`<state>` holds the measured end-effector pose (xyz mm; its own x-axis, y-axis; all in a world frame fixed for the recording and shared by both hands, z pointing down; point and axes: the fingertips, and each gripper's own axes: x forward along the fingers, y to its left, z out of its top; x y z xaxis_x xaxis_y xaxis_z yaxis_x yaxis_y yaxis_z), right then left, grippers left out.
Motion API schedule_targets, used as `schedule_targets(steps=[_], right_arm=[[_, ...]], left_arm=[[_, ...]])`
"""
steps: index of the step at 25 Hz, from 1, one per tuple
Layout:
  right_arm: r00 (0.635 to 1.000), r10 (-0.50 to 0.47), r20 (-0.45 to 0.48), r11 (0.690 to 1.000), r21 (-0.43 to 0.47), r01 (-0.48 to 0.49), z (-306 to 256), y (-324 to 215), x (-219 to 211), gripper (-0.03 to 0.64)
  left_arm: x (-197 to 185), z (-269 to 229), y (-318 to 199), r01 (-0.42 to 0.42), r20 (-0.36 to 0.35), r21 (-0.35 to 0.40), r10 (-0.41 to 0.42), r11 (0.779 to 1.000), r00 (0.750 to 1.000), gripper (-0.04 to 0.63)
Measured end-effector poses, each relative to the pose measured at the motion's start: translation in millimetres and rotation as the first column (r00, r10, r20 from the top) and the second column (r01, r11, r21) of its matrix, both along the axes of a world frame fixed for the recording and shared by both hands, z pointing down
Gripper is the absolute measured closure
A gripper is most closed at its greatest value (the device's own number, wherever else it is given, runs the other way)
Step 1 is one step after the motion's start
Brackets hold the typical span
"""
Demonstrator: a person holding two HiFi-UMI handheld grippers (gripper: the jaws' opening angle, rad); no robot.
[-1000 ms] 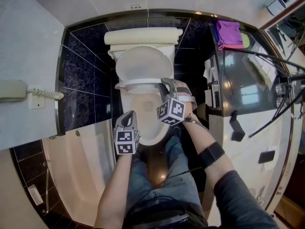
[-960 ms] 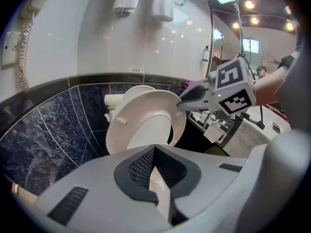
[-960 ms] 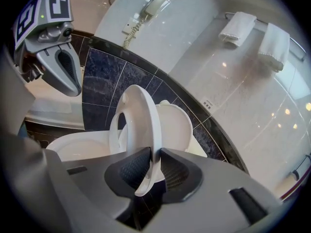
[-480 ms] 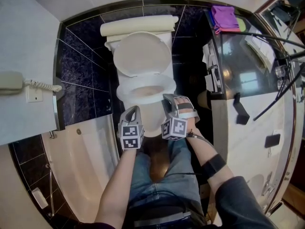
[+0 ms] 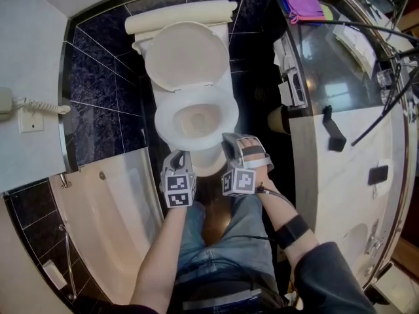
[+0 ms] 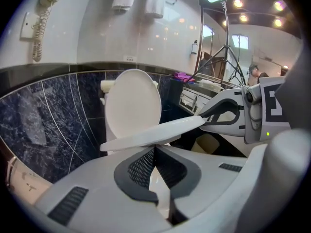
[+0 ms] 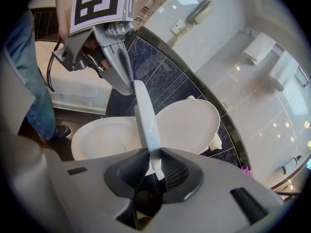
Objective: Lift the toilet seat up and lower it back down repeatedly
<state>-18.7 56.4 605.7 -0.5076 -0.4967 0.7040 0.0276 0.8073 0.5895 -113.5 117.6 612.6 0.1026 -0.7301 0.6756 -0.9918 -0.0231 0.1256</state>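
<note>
Lowered since earlier: white plastic toilet seat (image 5: 163, 120), now only slightly raised.
Right gripper (image 5: 229, 138) clamps its front rim; left gripper (image 5: 178, 156), jaws together, sits just beside.

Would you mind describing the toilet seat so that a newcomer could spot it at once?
Find the white toilet against the dark tiled wall. Its seat is tilted partway up, front edge pinched in the right gripper's jaws. Unlike the solid lid upright behind it, the seat is an open ring.
</note>
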Motion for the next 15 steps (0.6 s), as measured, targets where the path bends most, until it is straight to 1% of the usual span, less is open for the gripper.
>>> schedule_targets(steps=[9,12,15], right_arm=[[0.999,0.003,-0.045,0.998,-0.056,-0.005,41.0,52.2,26.6,0.529],[0.999,0.015,-0.039,0.997,-0.069,-0.018,51.3,69.5,39.4,0.6],[0.997,0.078,-0.026,0.993,-0.09,-0.08,60.9,74.0,53.2,0.6]], left_arm=[[19.9,47.2,45.6,0.001,-0.029,-0.021,-0.002,1.0,1.0,0.595],[27.0,64.2,58.3,-0.008,-0.036,-0.035,0.007,0.999,0.999,0.595],[35.3,88.9,75.7,-0.023,-0.051,-0.08,0.019,0.997,0.999,0.595]])
